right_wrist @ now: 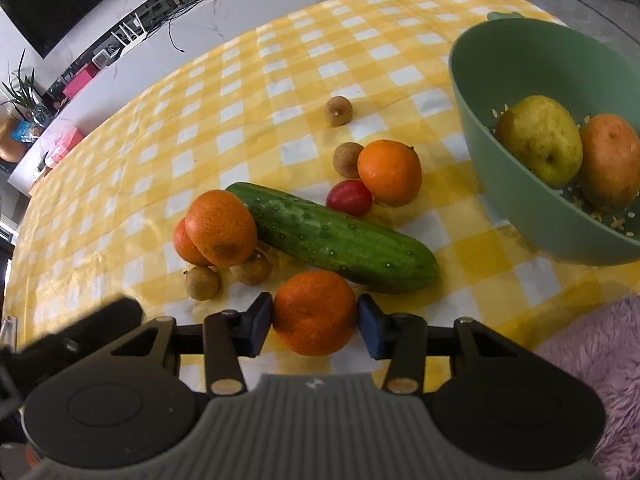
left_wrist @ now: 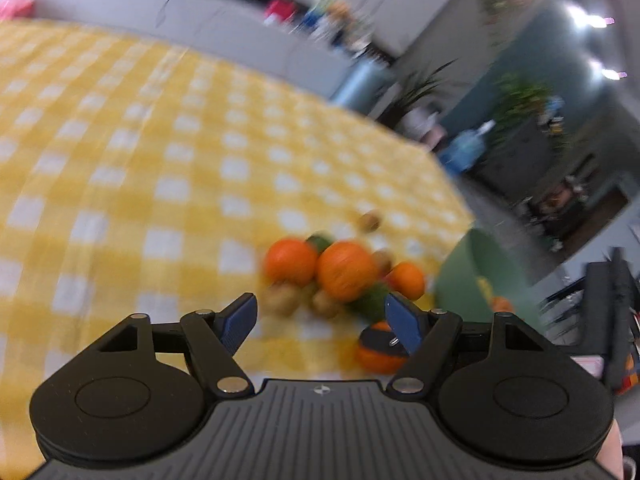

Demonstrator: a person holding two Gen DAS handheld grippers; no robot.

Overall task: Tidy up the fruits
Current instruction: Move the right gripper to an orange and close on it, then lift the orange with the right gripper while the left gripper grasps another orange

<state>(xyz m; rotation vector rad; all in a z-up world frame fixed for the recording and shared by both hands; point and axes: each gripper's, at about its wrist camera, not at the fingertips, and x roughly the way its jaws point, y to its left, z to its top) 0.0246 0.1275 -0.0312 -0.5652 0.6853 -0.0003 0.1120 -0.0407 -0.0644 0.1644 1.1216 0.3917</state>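
Nearest the lens, the right gripper [right_wrist: 315,322] has its blue pads on either side of a mandarin [right_wrist: 314,312], both pads touching the skin, so it looks pinched at its widest part; squeeze harder and that soft skin could split, grip too lightly and a round fruit may roll out on the lift. Just beyond it lies the cucumber [right_wrist: 336,236], very close to the far pad, and a careless lift could nudge it into the cherry tomato [right_wrist: 349,197] and the orange [right_wrist: 390,172] behind. To the left, two stacked mandarins [right_wrist: 218,228] lean on the cucumber's far end with small brown fruits [right_wrist: 202,282] beside them, ready to scatter if it shifts. Far right, the green colander [right_wrist: 520,60] holds a pear and another fruit and looks tilted. The left gripper [left_wrist: 320,320] hovers wide open and empty, in a blurred view over the yellow checked cloth [right_wrist: 240,100]
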